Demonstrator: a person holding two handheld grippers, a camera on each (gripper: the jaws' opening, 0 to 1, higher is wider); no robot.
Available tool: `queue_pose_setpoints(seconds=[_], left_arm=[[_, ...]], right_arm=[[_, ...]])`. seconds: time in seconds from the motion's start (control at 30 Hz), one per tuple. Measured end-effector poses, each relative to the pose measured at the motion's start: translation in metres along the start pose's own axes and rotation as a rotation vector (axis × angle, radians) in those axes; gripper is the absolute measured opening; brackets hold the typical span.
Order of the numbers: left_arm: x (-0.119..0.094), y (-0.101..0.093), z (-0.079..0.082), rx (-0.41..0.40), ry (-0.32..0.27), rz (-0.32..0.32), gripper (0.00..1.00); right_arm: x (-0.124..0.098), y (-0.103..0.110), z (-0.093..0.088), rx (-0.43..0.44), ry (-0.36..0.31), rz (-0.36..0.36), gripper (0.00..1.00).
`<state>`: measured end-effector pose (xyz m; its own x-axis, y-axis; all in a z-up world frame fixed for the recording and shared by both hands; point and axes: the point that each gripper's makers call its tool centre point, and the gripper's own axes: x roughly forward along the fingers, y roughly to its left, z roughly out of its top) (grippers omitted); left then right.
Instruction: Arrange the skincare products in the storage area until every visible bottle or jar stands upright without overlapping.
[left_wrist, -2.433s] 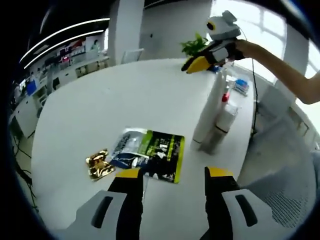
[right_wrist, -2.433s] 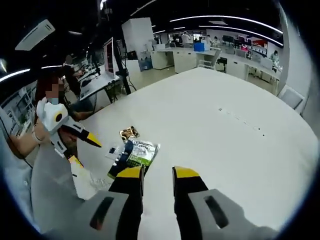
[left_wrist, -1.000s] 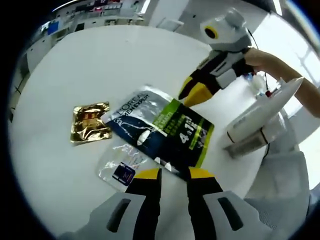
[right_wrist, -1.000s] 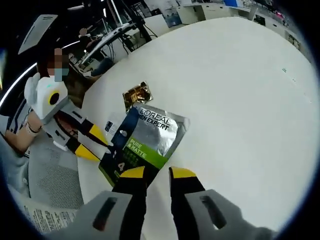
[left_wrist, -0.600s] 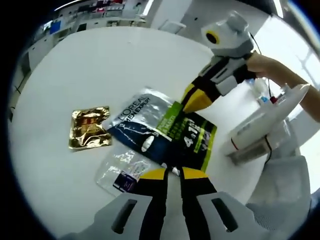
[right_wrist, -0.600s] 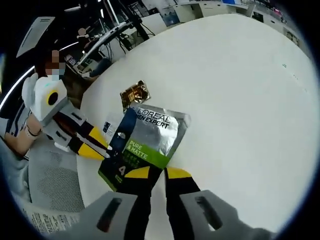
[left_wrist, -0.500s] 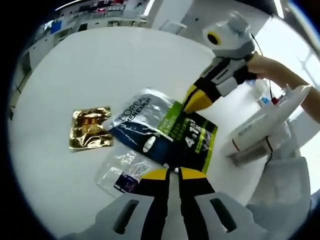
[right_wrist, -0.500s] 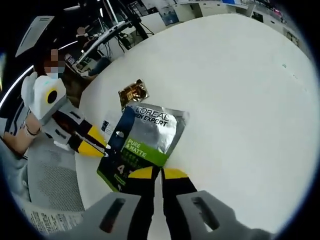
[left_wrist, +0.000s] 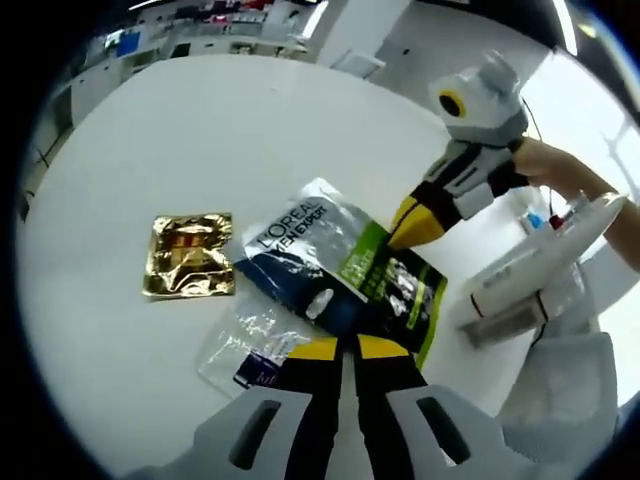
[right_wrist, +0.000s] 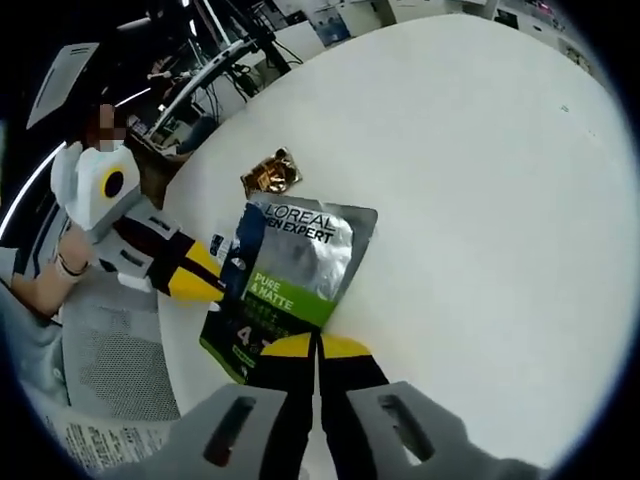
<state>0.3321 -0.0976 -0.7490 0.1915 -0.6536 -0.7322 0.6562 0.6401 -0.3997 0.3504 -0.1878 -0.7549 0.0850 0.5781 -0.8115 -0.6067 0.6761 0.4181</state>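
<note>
We hold the L'Oréal sachet (left_wrist: 335, 280) flat on the white worktop (left_wrist: 200, 140) from two edges: our left gripper (left_wrist: 348, 350) has its jaws pinched together on one edge, our right gripper (right_wrist: 316, 347) has its jaws closed on another edge. Beside the sachet lie a gold packet (left_wrist: 190, 255) and a clear packet (left_wrist: 250, 340), the latter partly under it. Near the sachet's green end, white bottles (left_wrist: 530, 275) lean together.

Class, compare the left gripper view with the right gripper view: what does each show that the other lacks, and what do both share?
Left gripper view alone: a white tube lying at the table's edge.
Right gripper view alone: a grey mesh chair seat beside the table.
Shared: the silver, navy and green sachet, the crinkled gold foil packet and the white round table.
</note>
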Motion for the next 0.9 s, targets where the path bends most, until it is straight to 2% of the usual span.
queue_pose_setpoints(seconds=[0.2, 0.33, 0.53, 0.67, 0.8, 0.9], left_arm=[[-0.003, 0.006, -0.003, 0.004, 0.037, 0.013, 0.00], [-0.005, 0.004, -0.003, -0.014, 0.050, -0.002, 0.00], [-0.008, 0.003, -0.006, 0.016, 0.078, -0.008, 0.00], [-0.012, 0.001, -0.011, 0.068, 0.109, -0.010, 0.00], [-0.016, 0.013, -0.014, 0.134, 0.160, 0.022, 0.00], [-0.018, 0.005, -0.018, 0.174, 0.195, -0.001, 0.00]], right_arm=[[0.002, 0.013, -0.008, -0.017, 0.018, 0.041, 0.02], [0.001, 0.013, -0.009, -0.039, 0.015, 0.031, 0.04], [-0.008, 0.012, -0.009, -0.066, 0.012, 0.013, 0.06], [-0.014, 0.010, -0.007, -0.076, 0.004, -0.008, 0.06], [-0.017, 0.011, -0.005, -0.073, -0.005, -0.012, 0.06], [-0.016, 0.013, -0.004, -0.080, -0.010, -0.018, 0.06]])
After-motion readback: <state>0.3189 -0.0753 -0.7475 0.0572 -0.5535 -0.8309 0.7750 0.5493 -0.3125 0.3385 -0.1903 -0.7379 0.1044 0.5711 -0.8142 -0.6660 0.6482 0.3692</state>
